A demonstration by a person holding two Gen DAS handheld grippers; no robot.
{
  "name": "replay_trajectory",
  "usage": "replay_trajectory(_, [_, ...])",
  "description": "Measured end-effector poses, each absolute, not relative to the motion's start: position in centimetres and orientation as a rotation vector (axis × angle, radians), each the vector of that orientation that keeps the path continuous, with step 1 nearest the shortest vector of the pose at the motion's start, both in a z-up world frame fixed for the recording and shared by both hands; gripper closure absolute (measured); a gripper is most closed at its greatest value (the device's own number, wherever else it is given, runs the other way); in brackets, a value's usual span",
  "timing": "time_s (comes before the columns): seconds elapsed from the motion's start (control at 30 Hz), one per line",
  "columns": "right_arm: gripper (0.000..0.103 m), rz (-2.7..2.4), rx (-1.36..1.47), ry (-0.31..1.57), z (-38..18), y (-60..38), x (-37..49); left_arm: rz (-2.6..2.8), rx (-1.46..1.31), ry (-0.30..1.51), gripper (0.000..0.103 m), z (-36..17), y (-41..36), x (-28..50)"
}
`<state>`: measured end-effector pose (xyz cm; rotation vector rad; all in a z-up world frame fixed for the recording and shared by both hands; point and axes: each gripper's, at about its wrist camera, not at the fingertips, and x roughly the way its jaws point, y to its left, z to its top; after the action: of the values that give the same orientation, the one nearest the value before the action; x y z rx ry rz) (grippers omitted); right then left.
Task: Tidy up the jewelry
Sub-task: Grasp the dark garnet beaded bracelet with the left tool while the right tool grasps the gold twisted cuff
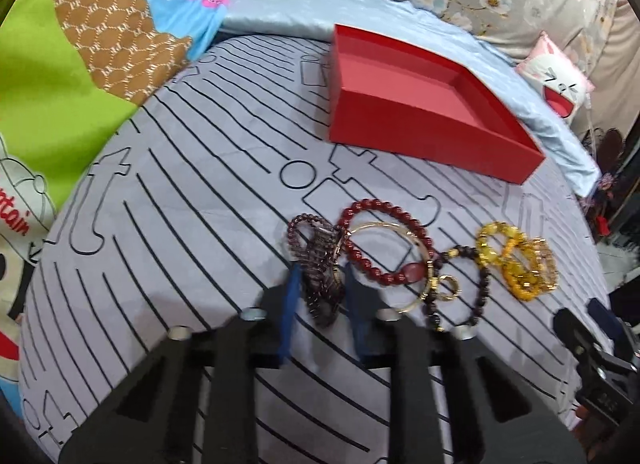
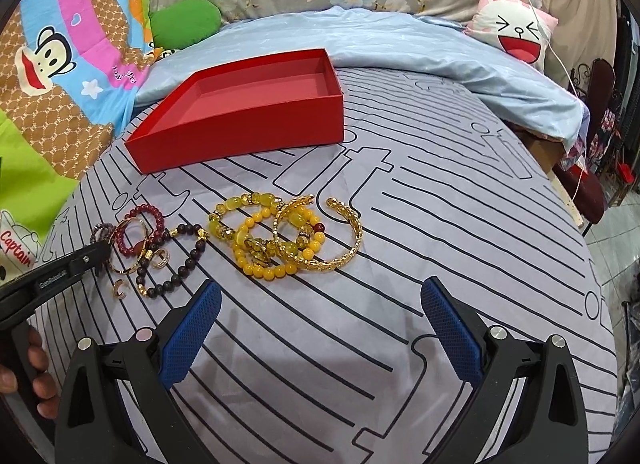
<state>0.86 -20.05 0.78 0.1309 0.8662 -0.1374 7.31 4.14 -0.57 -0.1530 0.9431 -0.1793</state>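
Straddling the purple bracelet (image 1: 320,276), the left hand-held gripper (image 1: 320,296) stands parted, not yet clamped, evidently to lift it. Right hand-held gripper (image 2: 320,328) waits wide open near the bed's front edge. Red box (image 2: 256,104) sits empty behind, toward the bed's far edge.

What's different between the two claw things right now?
The left gripper has its jaws narrowed around a dark purple bracelet; the right gripper is spread wide with nothing between its fingers. The left is in the jewelry pile; the right sits short of the yellow bracelets. Both have blue pads.
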Motion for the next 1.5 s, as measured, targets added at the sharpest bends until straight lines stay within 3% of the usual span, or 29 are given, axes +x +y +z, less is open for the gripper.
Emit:
replay_trajectory(0.3, [0.007, -0.15, 0.152, 0.856, 1.2, -21.0, 2.8, -0.203, -0.16, 0.925, 0.094, 0.2, 4.5, 6.6])
replay_trajectory(0.6, [0.023, -0.124, 0.173, 0.881, 0.2, -21.1, 5.3, -0.198, -0.166, 0.931, 0.094, 0.2, 5.0, 6.3])
replay_trajectory(0.77, [0.041, -0.108, 0.191, 0.916, -0.7, -21.2, 5.9, -0.197, -0.159, 0.933, 0.094, 0.2, 5.1, 6.2])
replay_trajectory(1.03, [0.045, -0.099, 0.183, 0.908, -0.9, -21.0, 5.4, -0.179, -0.132, 0.943, 0.094, -0.3, 4.7, 6.2])
replay_trajectory(1.1, [0.046, -0.098, 0.183, 0.906, -0.8, -21.0, 5.3, -0.169, -0.123, 0.943, 0.091, -0.4, 4.5, 6.2])
replay_trajectory(1.17, [0.046, -0.096, 0.184, 0.904, -0.7, -20.9, 5.1, -0.157, -0.123, 0.949, 0.071, -0.5, 4.5, 6.2])
replay_trajectory(1.2, [0.046, -0.095, 0.186, 0.901, -0.6, -20.9, 5.0, -0.147, -0.125, 0.951, 0.069, -0.7, 4.5, 6.2])
replay_trajectory(1.3, [0.046, -0.092, 0.179, 0.893, -0.3, -20.7, 4.8, -0.146, -0.108, 0.937, 0.071, -0.8, 4.5, 6.1])
replay_trajectory(1.37, [0.046, -0.088, 0.176, 0.889, 0.0, -20.6, 4.8, -0.156, -0.108, 0.939, 0.088, -0.8, 4.4, 6.1])
replay_trajectory(1.5, [0.046, -0.079, 0.172, 0.874, 0.6, -20.3, 4.5, -0.172, -0.132, 0.941, 0.092, -0.6, 4.7, 6.1])
